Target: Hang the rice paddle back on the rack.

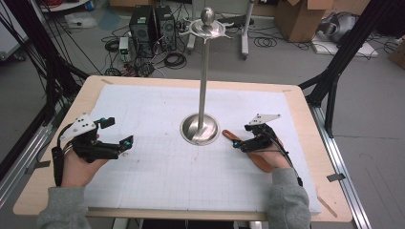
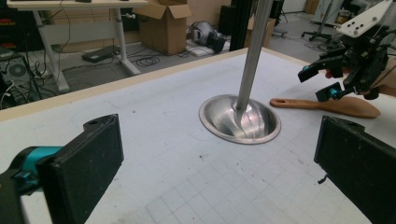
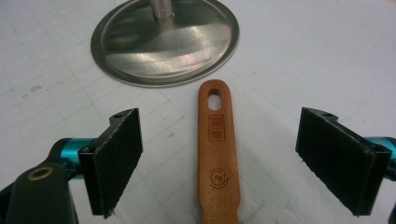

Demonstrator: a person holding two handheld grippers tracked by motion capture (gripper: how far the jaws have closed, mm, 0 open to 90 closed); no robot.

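Room: grey floor held cables, computer towers (image 1: 152,24) and cardboard boxes (image 1: 301,16).
Table: wood (image 1: 305,124), under a white gridded mat (image 1: 157,167).
Stand: steel pole on a round base (image 1: 199,130), mid-mat.
Spatula: wooden (image 3: 218,154), flat on the mat, hole end just beside the base.
Right gripper (image 1: 240,141): wide apart, straddling the spatula handle, pads clear.
Left gripper (image 1: 125,142): wide, holding nothing.

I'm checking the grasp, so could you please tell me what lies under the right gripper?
Under the open right gripper lies the brown wooden spatula's handle, flat on the white gridded mat, untouched between the jaws. The hand covers part of its blade.
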